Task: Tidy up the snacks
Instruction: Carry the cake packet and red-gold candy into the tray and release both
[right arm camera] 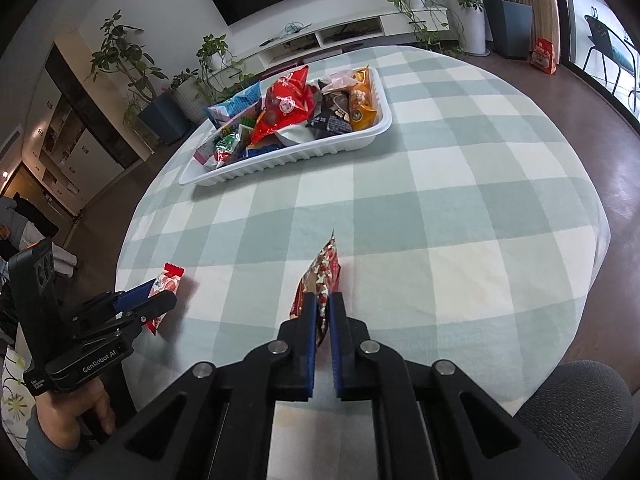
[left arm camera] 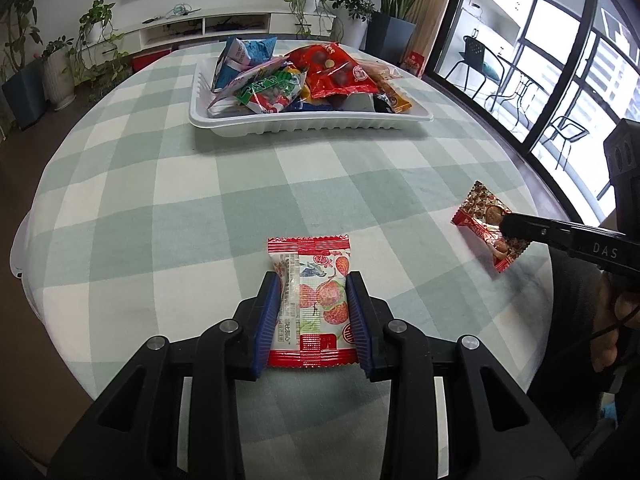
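Observation:
My left gripper is shut on a white and red strawberry snack packet, held flat just above the checked tablecloth. My right gripper is shut on a red and gold snack packet, held on edge above the cloth; it also shows in the left wrist view at the right. The left gripper and its packet show at the left of the right wrist view. A white tray heaped with several snack bags stands at the far side of the table, also in the right wrist view.
The round table's edge runs close on the left and the right. Potted plants, a low TV cabinet and glass doors lie beyond the table. A grey seat is at the lower right.

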